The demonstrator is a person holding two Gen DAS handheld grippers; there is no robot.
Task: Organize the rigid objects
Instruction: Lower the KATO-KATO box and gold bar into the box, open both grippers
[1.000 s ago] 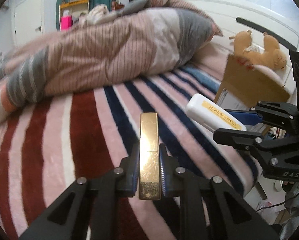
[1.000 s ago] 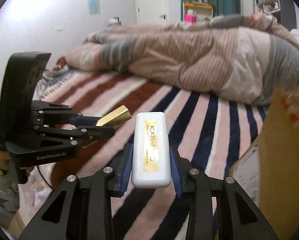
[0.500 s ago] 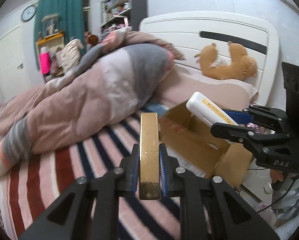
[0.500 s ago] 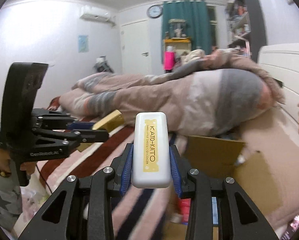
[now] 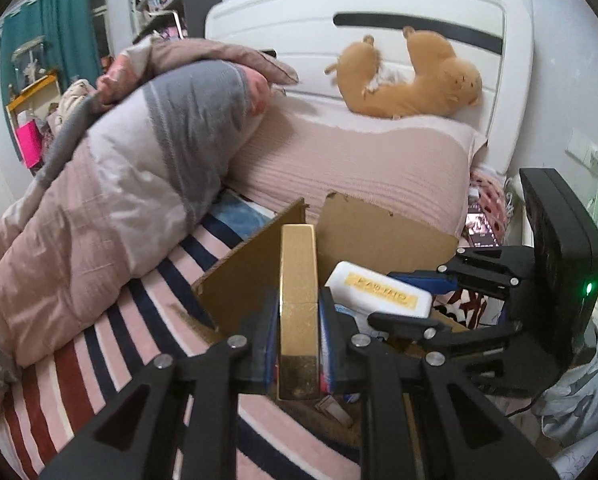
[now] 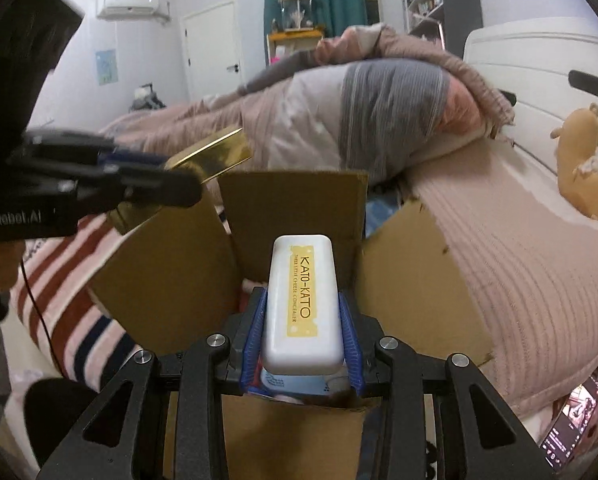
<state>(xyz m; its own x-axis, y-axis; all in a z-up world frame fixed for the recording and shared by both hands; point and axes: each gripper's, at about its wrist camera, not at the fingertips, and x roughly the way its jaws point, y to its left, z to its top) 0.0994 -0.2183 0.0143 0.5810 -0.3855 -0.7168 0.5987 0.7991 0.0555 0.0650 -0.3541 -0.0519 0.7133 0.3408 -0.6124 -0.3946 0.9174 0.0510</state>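
Over cardboard box (image 6: 291, 208) | left gripper (image 5: 299, 320) pinches gold bar (image 5: 298, 280); right gripper (image 6: 303, 320) pinches white case (image 6: 302, 292) | risk: flaps deflect release, items collide.

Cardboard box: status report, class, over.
Left gripper shut on gold box. Right gripper shut on white concealer case. Both over cardboard box; flaps open.

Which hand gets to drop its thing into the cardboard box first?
Probably the right. The right gripper holds the white case directly over the cardboard box opening. The left gripper holds the gold box nearer the side flap.
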